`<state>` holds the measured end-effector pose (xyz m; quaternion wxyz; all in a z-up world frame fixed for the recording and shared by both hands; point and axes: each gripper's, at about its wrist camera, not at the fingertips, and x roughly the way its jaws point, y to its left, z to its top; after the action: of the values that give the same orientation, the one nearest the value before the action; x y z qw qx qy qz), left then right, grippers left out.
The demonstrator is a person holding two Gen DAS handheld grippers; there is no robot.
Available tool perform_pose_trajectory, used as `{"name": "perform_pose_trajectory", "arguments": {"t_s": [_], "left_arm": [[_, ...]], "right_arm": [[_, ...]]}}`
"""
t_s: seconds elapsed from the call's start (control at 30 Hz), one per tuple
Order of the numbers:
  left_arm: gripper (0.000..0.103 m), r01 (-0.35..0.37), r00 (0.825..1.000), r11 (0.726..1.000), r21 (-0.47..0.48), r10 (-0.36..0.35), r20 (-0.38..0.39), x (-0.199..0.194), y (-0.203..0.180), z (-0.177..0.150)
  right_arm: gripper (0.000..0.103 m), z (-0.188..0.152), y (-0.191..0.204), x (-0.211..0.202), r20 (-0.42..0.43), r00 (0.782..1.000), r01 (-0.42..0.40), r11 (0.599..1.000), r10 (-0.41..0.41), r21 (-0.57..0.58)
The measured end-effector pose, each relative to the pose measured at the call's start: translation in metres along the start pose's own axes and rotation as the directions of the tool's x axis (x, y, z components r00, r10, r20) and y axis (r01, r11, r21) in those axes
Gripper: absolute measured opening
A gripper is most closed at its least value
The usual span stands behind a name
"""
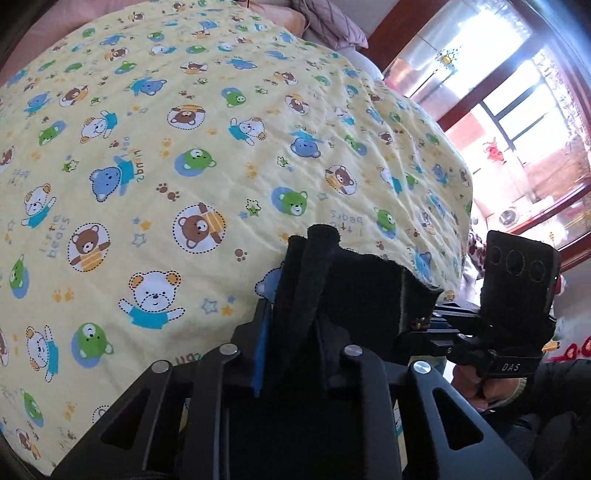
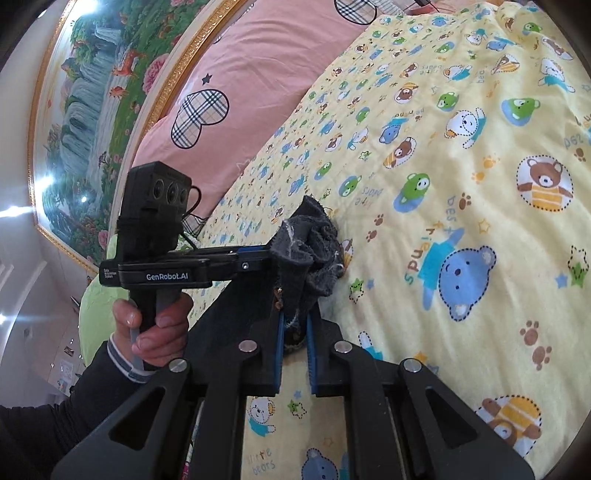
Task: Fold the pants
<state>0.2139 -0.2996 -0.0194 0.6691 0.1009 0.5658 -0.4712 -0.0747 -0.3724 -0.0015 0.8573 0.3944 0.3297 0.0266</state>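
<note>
The pants (image 1: 354, 284) are dark, almost black cloth, bunched up just above the yellow bear-print bed cover (image 1: 166, 166). My left gripper (image 1: 295, 325) is shut on a thick fold of them; the cloth hides its fingertips. In the right wrist view the same pants (image 2: 310, 251) look dark grey with frayed edges. My right gripper (image 2: 295, 321) is shut on them, its blue pads (image 2: 279, 332) pressing a hanging fold. The left gripper (image 2: 258, 260) comes in from the left and pinches the same bunch. The right gripper (image 1: 424, 321) reaches the cloth from the right.
The bed cover (image 2: 461, 184) fills most of both views. A pink pillow with plaid hearts (image 2: 258, 74) lies at the head, under a framed landscape painting (image 2: 85, 110). A quilted mauve cushion (image 1: 332, 22) sits at the far edge. A bright window (image 1: 517, 92) is beyond the bed's right side.
</note>
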Motion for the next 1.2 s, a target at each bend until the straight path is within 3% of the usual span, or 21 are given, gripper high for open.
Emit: {"name": "perform_pose_trajectory", "arguments": {"t_s": [0.2,0.37,0.73,1.07,1.2], "left_arm": [[0.012,0.025,0.995,0.999,-0.029,-0.023,0.093,-0.023,0.002,-0.011],[0.011,0.049,0.98,0.998,-0.026,-0.043,0.195,-0.059,-0.004,-0.024],[0.011,0.1,0.916,0.992,-0.082,-0.059,0.397,-0.136,0.0,-0.078],[0.011,0.156,0.856,0.966,-0.206,-0.029,0.516,-0.156,0.028,-0.153],[0.011,0.17,0.844,0.952,-0.254,-0.007,0.536,-0.156,0.04,-0.18]], "right_arm": [[0.011,0.002,0.003,0.0,-0.002,1.0,-0.025,1.0,0.025,-0.003],[0.011,0.008,0.019,-0.004,0.008,0.993,-0.115,0.993,0.115,-0.025],[0.012,0.011,0.082,0.011,-0.079,0.922,-0.385,0.92,0.38,-0.076],[0.012,-0.012,0.125,0.062,-0.239,0.88,-0.442,0.892,0.41,-0.099],[0.012,-0.025,0.133,0.081,-0.292,0.869,-0.443,0.892,0.4,-0.096]]}}
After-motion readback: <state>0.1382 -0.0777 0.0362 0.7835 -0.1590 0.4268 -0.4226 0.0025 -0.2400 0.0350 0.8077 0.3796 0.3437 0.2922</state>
